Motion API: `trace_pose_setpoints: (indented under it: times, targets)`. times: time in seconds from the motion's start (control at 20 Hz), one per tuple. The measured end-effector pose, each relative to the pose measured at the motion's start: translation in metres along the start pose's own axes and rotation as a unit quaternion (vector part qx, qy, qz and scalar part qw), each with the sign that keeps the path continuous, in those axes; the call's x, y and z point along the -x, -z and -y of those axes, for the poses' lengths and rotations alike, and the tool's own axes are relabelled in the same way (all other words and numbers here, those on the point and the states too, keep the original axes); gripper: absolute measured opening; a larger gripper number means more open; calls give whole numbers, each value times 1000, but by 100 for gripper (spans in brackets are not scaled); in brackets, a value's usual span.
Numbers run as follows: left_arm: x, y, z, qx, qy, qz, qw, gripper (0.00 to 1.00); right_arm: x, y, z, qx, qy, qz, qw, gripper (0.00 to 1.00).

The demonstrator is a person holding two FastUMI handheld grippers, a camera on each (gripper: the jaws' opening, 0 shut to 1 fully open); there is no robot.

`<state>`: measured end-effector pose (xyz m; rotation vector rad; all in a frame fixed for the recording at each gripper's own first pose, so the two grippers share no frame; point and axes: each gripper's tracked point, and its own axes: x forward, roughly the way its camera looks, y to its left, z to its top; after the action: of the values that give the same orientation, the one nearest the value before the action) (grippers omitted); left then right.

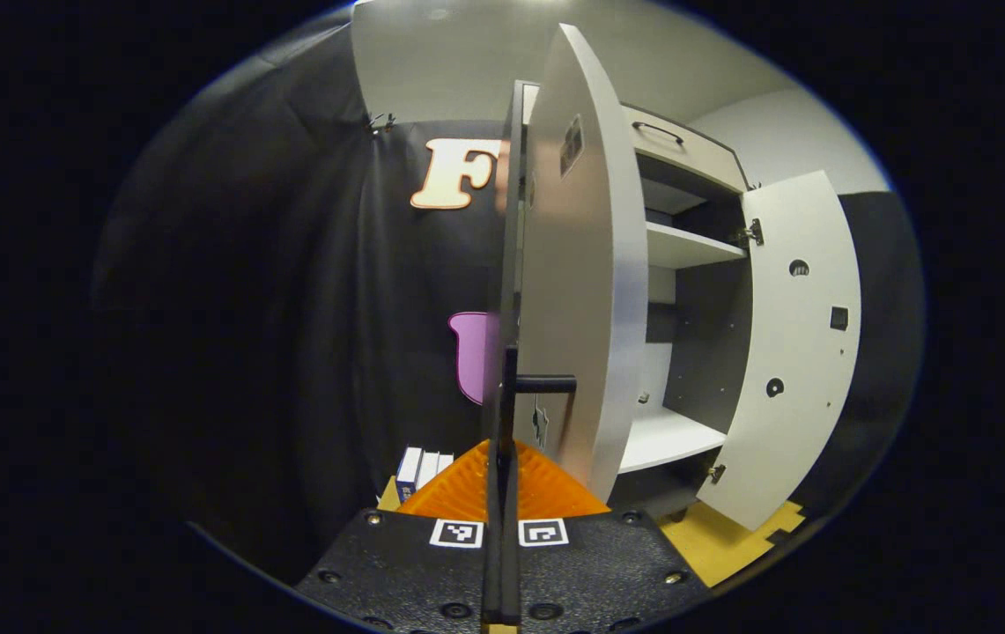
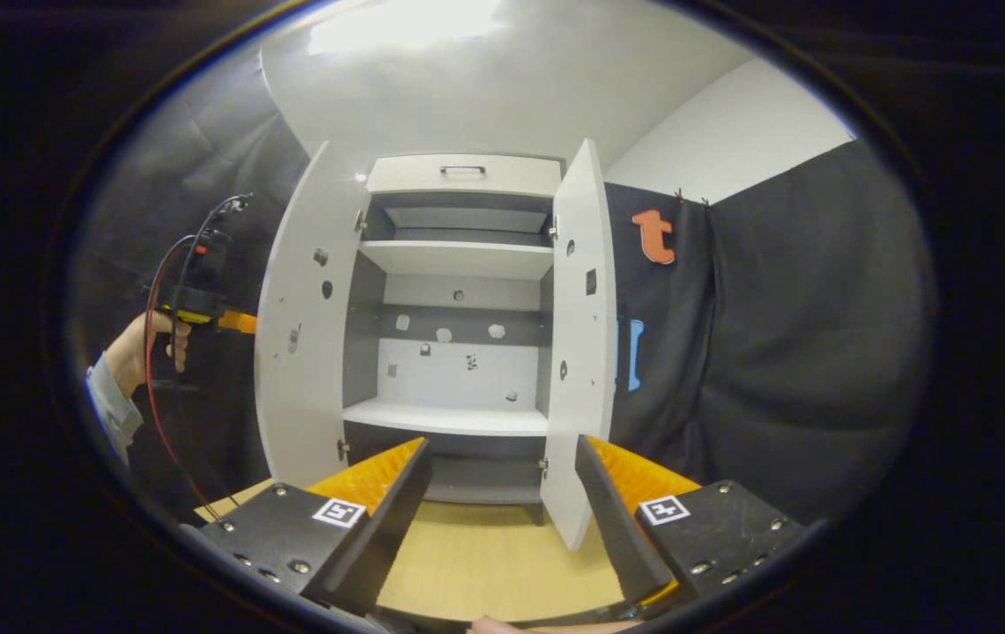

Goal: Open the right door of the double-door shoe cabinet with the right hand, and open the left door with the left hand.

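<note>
Both doors are standing open: left tongs [image 1: 500, 493] are clenching the left door [image 1: 586, 291] handle [image 1: 546, 384] (holding it wide), right tongs [image 2: 502, 493] are hanging released near the right door [image 2: 581, 352].

Open passage between left door [image 2: 304, 326] and right door [image 2: 584, 343].

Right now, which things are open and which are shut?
Left door: swung wide open.
Right door: swung wide open.
Top drawer: shut.
Left gripper: shut on the left door's handle.
Right gripper: open, holding nothing.
Shelves: bare.
</note>
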<state>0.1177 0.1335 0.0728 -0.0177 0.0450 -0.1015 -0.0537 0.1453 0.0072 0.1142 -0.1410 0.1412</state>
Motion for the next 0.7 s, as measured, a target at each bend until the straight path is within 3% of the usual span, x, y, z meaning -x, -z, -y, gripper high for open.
trace_pose_setpoints:
  times: [0.7]
  targets:
    - [9,2,4,-1,-29,3,1000,0,3,2,36,-20,15,5,1000,98]
